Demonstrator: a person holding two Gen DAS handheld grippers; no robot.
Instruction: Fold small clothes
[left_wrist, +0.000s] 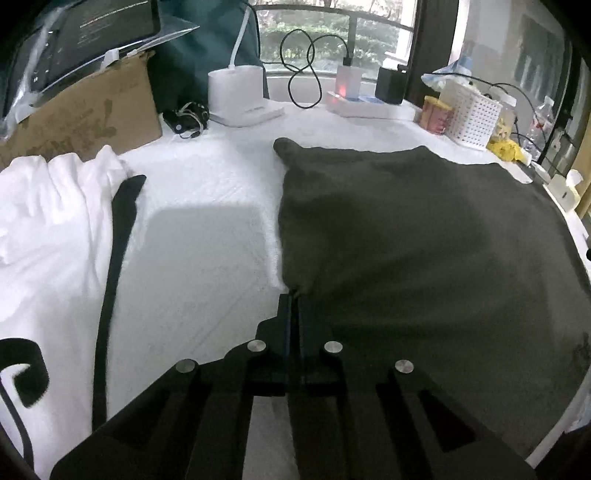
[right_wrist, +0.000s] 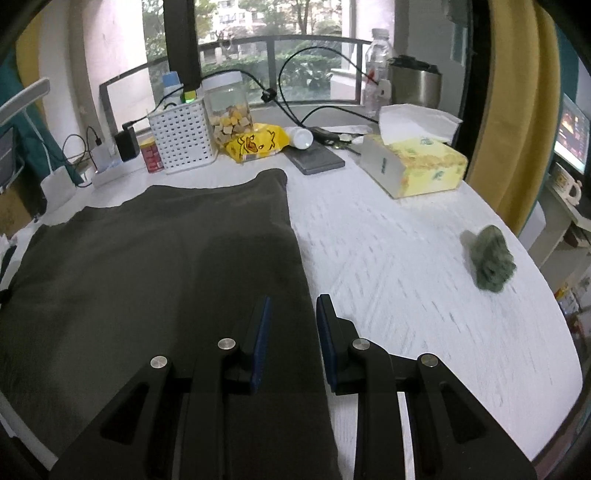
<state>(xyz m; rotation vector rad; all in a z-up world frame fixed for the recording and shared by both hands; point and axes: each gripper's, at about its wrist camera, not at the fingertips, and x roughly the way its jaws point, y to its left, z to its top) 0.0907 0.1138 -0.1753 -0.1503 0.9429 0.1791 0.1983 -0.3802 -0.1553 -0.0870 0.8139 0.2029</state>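
Observation:
A dark olive garment lies spread flat on the white table; it also shows in the right wrist view. My left gripper is shut on the garment's left near edge. My right gripper is open, its jaws straddling the garment's right edge just above the cloth. A white garment with a black stripe lies bunched at the left in the left wrist view.
A cardboard box, chargers and cables stand at the back. A white basket, a jar, a yellow bag, a tissue box and a small green bundle sit on the right side.

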